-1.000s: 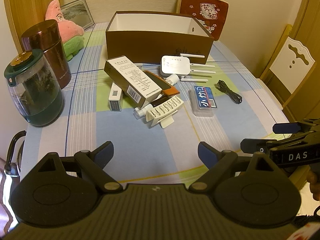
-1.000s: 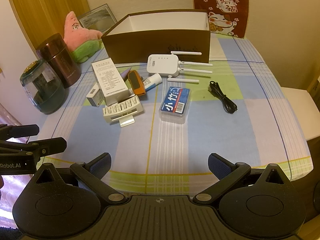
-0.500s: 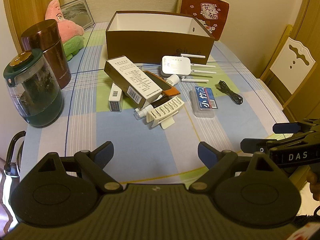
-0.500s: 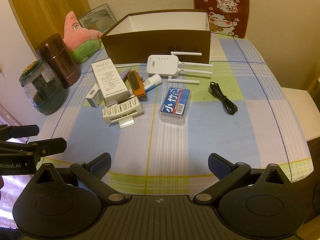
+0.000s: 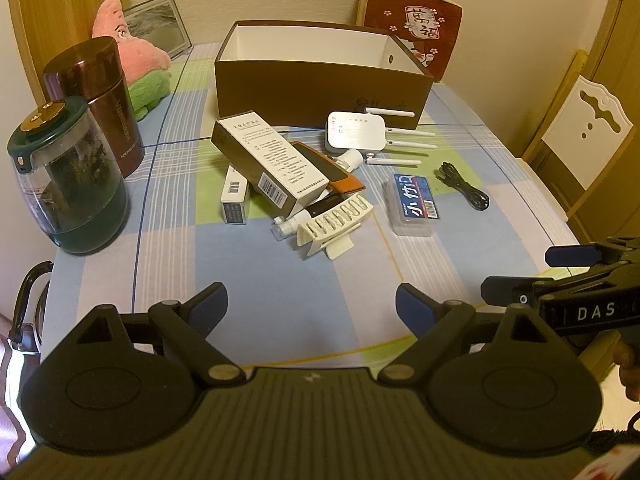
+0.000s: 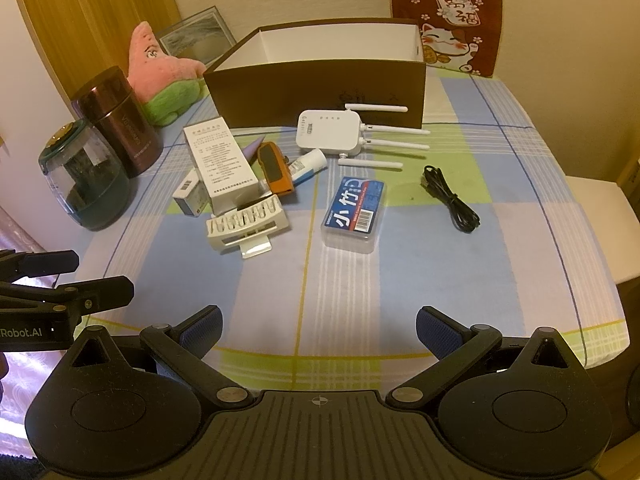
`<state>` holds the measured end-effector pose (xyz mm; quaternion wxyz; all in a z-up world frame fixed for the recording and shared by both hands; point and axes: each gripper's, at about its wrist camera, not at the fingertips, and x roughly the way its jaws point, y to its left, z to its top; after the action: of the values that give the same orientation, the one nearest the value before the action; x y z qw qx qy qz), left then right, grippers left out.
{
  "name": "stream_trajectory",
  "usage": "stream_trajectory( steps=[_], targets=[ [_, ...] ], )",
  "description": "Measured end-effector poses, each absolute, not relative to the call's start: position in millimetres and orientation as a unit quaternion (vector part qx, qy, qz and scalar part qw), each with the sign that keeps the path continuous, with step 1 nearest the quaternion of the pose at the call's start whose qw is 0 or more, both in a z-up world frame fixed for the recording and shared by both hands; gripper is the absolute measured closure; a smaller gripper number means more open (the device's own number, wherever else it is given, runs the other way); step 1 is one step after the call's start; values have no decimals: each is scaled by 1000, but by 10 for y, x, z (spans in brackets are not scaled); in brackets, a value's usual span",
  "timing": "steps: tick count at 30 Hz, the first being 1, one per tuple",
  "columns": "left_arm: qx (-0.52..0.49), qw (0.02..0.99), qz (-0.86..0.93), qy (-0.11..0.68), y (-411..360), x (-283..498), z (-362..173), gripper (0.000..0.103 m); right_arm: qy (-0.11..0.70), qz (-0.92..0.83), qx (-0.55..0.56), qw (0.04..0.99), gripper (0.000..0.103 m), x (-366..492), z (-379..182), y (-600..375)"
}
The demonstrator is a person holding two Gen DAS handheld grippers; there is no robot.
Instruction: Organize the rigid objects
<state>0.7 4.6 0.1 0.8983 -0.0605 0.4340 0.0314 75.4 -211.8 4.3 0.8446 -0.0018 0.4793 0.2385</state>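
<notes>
A: Which step is this?

B: The very start, I judge. The brown box point(image 6: 320, 92) at the back of the bench point(image 6: 400, 280) shows only white walls inside, though its floor is hidden from here. Every loose thing lies in front of it.

A: Run through them, left to right, taking the box as the mark.

B: Left of the box and forward stand a glass jar point(image 5: 68, 184) and a maroon flask point(image 5: 100, 96). In front of the box's left half is a heap: a small white carton point(image 6: 190, 196), a long white carton point(image 6: 220, 160) leaning across an orange case point(image 6: 274, 168), a tube point(image 6: 308, 164), and a cream rack point(image 6: 248, 224) nearest the camera. In front of the box's middle lies the white router point(image 6: 328, 134); forward of that, a clear case with a blue label point(image 6: 354, 212). Right of it, a coiled black cable point(image 6: 450, 200).

A: And the claws?

B: The left claw point(image 5: 312, 304) is spread wide and holds nothing, hanging over the near edge. The right claw point(image 6: 320, 326) is likewise wide and carries nothing.

A: Next move?

B: Probably a reach forward to one free-lying piece. The blue-labelled case sits apart from the heap, so the right claw could straddle it cleanly, then lift it into the box.
</notes>
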Motion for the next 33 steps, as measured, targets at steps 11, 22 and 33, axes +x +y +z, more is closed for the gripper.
stream_trajectory(
  steps=[11, 22, 33],
  targets=[
    [-63, 899, 34, 433, 154, 7, 2, 14, 478, 241, -3, 845, 2, 760, 54, -2062],
    [-67, 898, 43, 433, 210, 51, -2, 14, 478, 249, -7, 842, 2, 851, 30, -1985],
    [-71, 896, 51, 436, 242, 157, -17, 14, 478, 262, 0, 838, 2, 968, 6, -1966]
  ],
)
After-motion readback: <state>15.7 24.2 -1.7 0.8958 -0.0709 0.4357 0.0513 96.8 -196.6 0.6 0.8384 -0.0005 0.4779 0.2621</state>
